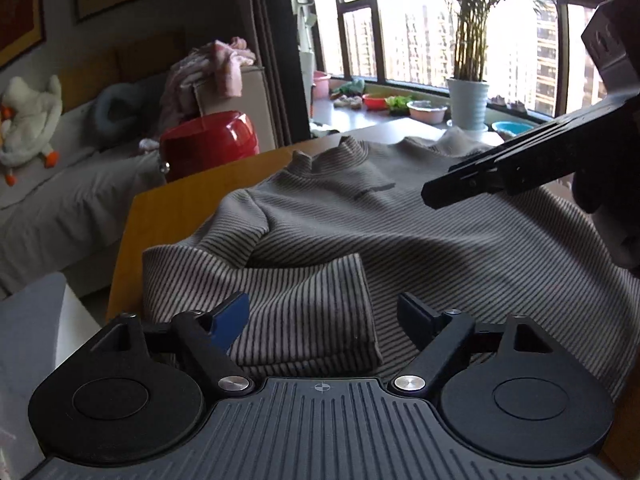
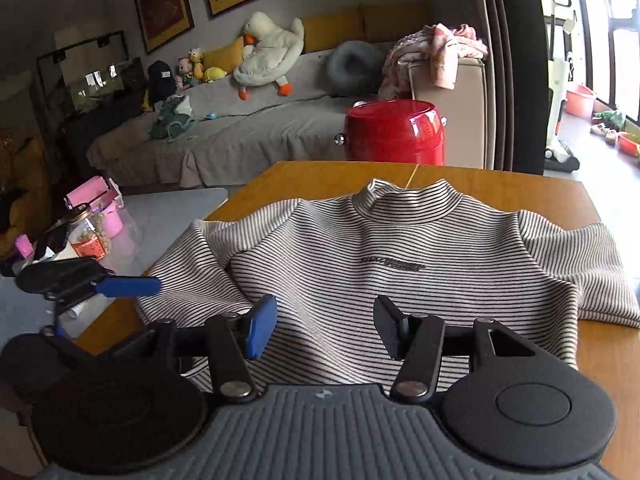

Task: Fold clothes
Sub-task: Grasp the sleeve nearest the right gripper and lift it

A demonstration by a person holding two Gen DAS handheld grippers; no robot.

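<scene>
A striped grey-and-black mock-neck shirt (image 2: 380, 252) lies face up on the wooden table (image 2: 328, 178), collar at the far side. In the left wrist view the shirt (image 1: 400, 232) spreads over the table with one sleeve cuff (image 1: 312, 312) folded back between my fingers. My left gripper (image 1: 324, 316) is open just above that cuff and holds nothing. My right gripper (image 2: 324, 328) is open above the shirt's lower chest and holds nothing. The right gripper also shows in the left wrist view (image 1: 520, 168), above the shirt at the right. The left gripper shows at the left in the right wrist view (image 2: 120, 286).
A red round container (image 2: 394, 132) stands beyond the table's far edge. A grey side surface (image 2: 160, 220) at the left holds a jar (image 2: 90, 236) and pink items. A grey sofa (image 2: 240, 136) with plush toys lies behind. Windows and a potted plant (image 1: 468, 92) are to the right.
</scene>
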